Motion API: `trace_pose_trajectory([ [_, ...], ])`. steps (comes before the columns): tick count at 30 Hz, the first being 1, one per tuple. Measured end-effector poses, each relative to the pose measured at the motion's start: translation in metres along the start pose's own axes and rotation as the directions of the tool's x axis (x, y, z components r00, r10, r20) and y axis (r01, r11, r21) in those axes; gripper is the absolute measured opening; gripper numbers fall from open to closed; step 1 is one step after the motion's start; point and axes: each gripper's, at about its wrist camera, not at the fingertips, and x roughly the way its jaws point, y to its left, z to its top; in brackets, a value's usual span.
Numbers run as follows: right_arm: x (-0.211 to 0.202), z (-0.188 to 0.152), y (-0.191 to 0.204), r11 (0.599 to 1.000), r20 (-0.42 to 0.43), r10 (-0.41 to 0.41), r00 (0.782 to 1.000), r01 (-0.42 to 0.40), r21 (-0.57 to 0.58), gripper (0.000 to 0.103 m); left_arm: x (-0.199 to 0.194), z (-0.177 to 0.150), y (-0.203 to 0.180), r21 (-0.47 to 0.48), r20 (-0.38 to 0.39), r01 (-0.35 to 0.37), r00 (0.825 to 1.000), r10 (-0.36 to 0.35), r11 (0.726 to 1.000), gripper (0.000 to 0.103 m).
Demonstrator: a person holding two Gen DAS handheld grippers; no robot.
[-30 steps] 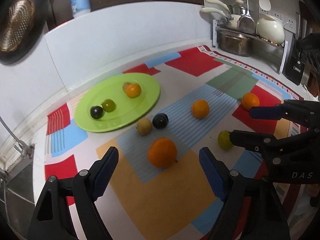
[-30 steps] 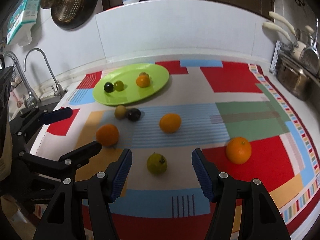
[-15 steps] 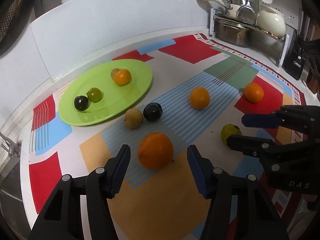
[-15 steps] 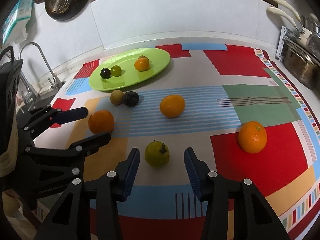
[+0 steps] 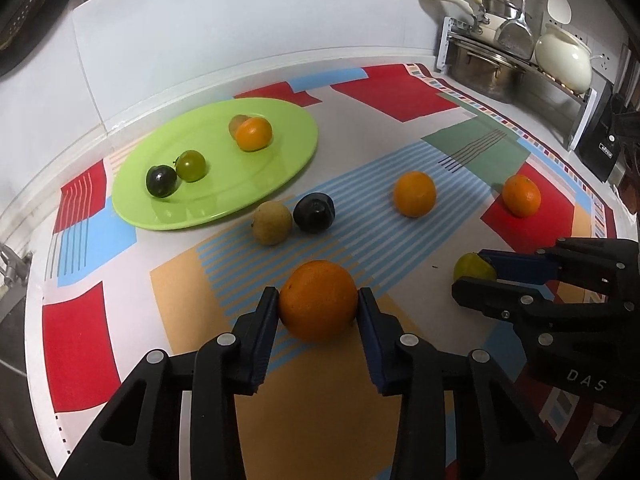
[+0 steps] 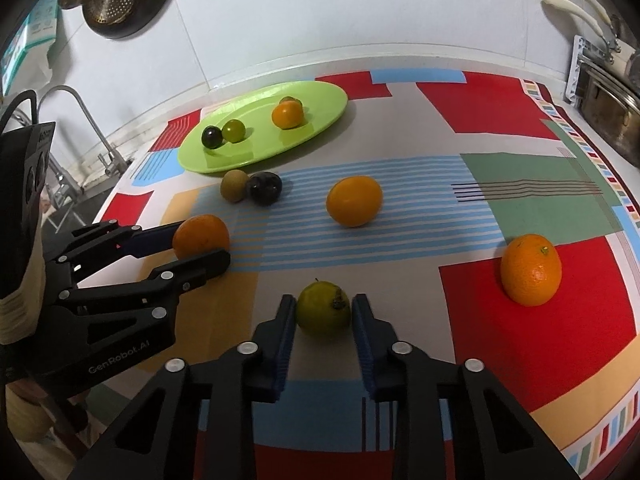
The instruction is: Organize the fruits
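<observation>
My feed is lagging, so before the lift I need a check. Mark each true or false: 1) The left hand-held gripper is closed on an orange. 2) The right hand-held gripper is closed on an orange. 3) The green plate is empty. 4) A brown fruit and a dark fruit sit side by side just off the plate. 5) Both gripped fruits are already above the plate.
1) True: the left hand-held gripper has its pads on the big orange.
2) False: the right hand-held gripper is shut on a green fruit.
3) False: the green plate holds several small fruits.
4) True: the brown fruit is beside the dark fruit.
5) False: both sit low over the cloth.
</observation>
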Motion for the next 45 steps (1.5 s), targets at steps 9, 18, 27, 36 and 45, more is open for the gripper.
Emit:
trace_pose_trajectory([
  [9, -0.009, 0.005, 0.005, 1.0, 0.021, 0.016, 1.0, -0.016, -0.015, 0.029, -0.015, -0.002, -0.001, -0.022, 0.012, -0.004, 1.0, 0.004, 1.0, 0.039],
  [18, -0.024, 0.011, 0.013, 0.998, 0.059, 0.036, 0.998, -0.033, -0.052, 0.029, -0.039, 0.002, 0.0, -0.052, 0.06, -0.032, 0.998, 0.035, 0.998, 0.039],
  [27, -0.043, 0.023, 0.021, 0.993, 0.112, 0.061, 0.992, -0.049, -0.105, 0.029, -0.061, 0.008, 0.002, -0.085, 0.109, -0.062, 0.991, 0.071, 0.995, 0.039],
  [36, -0.059, 0.044, 0.025, 0.986, 0.176, 0.092, 0.98, -0.066, -0.151, 0.029, -0.083, 0.019, 0.005, -0.096, 0.173, -0.107, 0.977, 0.123, 0.99, 0.039],
  [45, -0.072, 0.07, 0.037, 0.976, 0.243, 0.132, 0.961, -0.084, -0.199, 0.029, -0.103, 0.036, 0.014, -0.103, 0.245, -0.167, 0.951, 0.188, 0.981, 0.039],
])
